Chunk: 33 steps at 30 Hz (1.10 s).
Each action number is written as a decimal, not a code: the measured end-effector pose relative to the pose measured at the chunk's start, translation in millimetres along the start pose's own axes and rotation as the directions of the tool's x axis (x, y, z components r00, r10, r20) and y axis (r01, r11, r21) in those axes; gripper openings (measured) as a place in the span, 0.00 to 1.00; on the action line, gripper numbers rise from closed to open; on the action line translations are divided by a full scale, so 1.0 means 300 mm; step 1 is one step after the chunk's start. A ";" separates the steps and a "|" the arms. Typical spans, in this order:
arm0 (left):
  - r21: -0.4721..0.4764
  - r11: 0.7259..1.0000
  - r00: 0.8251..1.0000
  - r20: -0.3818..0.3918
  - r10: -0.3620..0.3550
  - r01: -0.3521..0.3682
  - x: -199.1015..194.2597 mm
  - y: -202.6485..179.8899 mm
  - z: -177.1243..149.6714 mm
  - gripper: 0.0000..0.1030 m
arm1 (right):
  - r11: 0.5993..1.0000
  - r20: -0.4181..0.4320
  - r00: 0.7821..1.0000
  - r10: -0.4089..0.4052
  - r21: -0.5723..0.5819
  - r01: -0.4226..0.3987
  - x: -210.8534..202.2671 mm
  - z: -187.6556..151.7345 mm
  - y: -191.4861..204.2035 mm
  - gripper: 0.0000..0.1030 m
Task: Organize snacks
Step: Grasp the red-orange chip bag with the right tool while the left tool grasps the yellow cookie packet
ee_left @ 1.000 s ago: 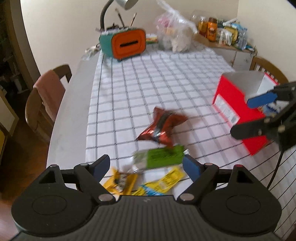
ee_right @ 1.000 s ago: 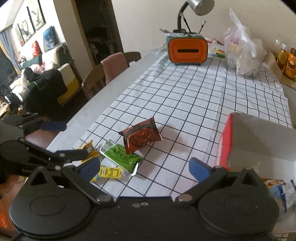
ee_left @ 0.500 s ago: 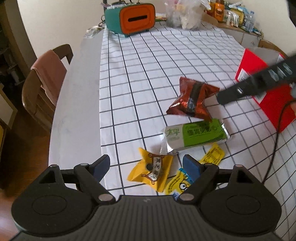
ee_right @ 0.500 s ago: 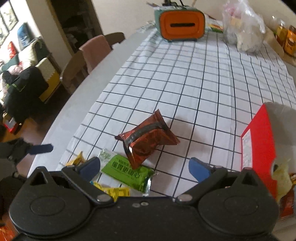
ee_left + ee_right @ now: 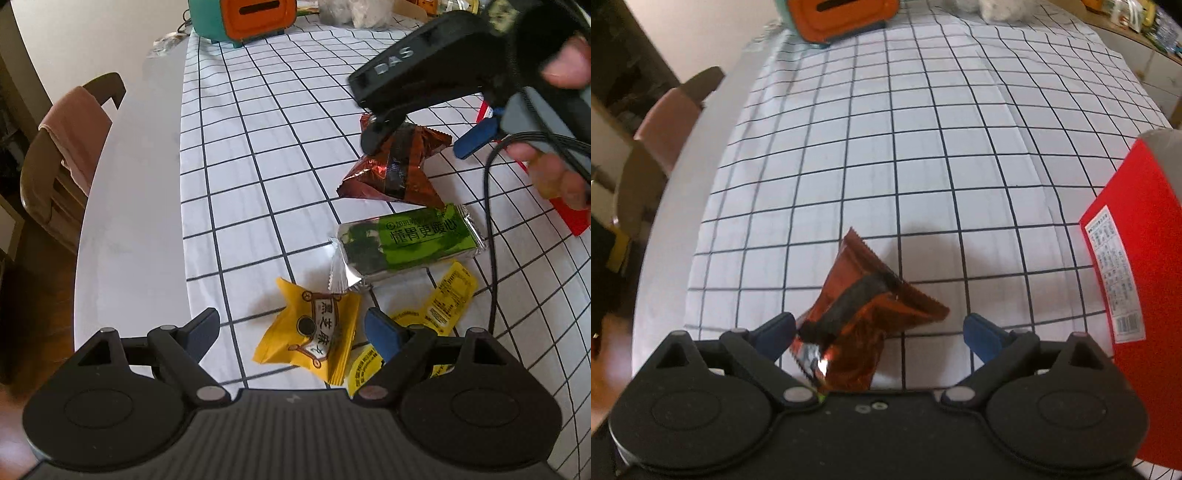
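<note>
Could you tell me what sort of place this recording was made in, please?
Most likely a home dining room: a table with a checked tablecloth, a wooden chair with a pink cloth draped over it, and an orange-and-teal box at the far end, with snack packets lying loose.

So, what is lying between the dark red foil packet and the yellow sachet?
In the left wrist view, the green snack bar lies between the dark red foil packet and the yellow sachet, on the checked cloth.

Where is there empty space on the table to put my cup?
Bare checked cloth lies between the orange box and red-brown packet. It is crowded near the green bar and yellow packet.
</note>
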<state>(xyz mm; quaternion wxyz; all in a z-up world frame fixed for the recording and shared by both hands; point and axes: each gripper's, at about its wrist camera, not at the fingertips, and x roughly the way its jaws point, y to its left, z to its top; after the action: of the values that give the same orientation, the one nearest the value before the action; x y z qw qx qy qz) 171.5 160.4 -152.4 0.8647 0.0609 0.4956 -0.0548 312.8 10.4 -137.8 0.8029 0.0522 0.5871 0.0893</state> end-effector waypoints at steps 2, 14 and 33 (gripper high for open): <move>0.000 1.000 1.000 -0.002 -0.002 0.002 0.006 0.001 0.003 0.83 | 1.000 -0.009 1.000 -0.013 0.017 0.013 0.020 0.004 0.011 0.93; -0.012 1.000 1.000 0.005 -0.016 0.016 0.015 0.003 -0.012 0.66 | 1.000 -0.037 0.999 -0.001 0.001 0.001 0.077 0.001 0.055 0.75; -0.061 0.998 1.000 0.024 -0.010 0.012 -0.018 0.008 -0.001 0.38 | 0.994 0.038 0.997 0.062 -0.087 -0.059 -0.022 -0.029 -0.003 0.48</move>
<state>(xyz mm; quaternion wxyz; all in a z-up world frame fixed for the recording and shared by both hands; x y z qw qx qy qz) 168.9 163.0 -147.8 0.8716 0.0313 0.4871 -0.0451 302.6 7.9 -134.7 0.8131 0.0372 0.5643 0.1377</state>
